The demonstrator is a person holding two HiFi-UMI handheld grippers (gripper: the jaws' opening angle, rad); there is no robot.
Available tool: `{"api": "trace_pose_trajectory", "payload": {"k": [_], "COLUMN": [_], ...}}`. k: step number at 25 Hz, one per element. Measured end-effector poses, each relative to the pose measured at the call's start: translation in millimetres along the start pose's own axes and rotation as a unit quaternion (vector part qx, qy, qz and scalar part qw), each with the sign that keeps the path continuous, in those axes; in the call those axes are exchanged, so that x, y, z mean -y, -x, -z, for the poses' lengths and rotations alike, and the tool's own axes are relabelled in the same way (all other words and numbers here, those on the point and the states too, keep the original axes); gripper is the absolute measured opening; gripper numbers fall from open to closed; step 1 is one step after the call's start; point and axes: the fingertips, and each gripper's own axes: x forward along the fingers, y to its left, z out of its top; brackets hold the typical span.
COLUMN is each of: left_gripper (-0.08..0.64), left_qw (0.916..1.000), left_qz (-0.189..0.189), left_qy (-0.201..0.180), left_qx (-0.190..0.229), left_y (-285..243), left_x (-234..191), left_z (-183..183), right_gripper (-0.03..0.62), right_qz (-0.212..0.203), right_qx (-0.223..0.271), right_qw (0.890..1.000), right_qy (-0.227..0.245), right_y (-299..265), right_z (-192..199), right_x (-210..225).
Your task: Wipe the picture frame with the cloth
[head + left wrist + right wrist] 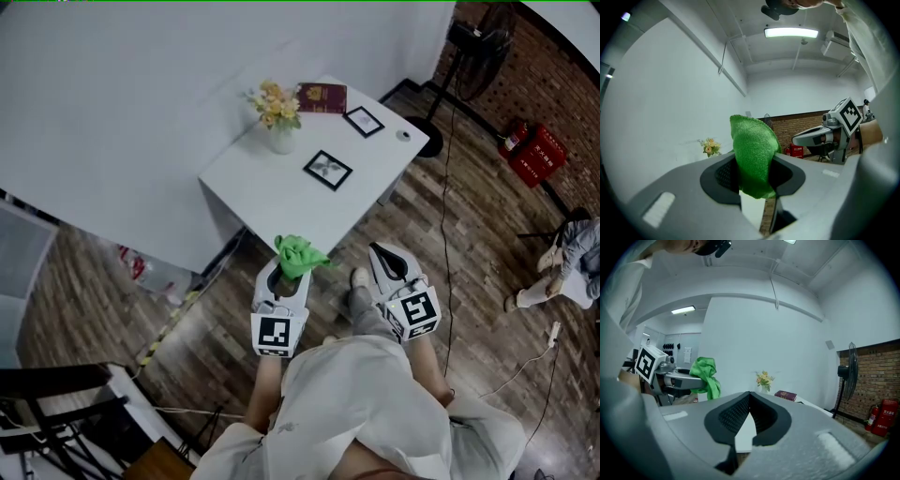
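Picture frame (328, 170) only in head view; cloth (753, 154) in left tongs (755, 177), right tongs (749, 408) clenched.

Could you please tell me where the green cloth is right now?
The green cloth is clamped in the left tool, lower centre of the head view, just in front of the white table's near edge.

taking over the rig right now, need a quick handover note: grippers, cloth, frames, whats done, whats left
Left gripper: shut on the green cloth, which bunches above the jaws.
Right gripper: shut, empty.
Both are held short of the white table. Two black picture frames lie flat on it: near frame, far frame by the red book.
Done: cloth in grip.
Left: reach a frame and wipe it; no contact yet.
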Motion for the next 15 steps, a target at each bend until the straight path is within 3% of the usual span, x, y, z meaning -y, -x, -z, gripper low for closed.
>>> {"api": "trace_pose_trajectory", "payload": {"k": [15], "left_gripper": [0.162], "left_qw": [0.9977], "left_qz": [-0.036], "left_qy": [0.019], "left_qx": [-0.054], "left_y": [-129.4], "left_x": [-25.6], "left_z": [15.8], "right_gripper": [0.004], "right_qz": [-0.064], "right_qx": [-0.041], "right_qw": [0.997], "right_qy": [-0.022], "right_y": [-103.1], "right_z": [12.9], "right_x": [106.1]}}
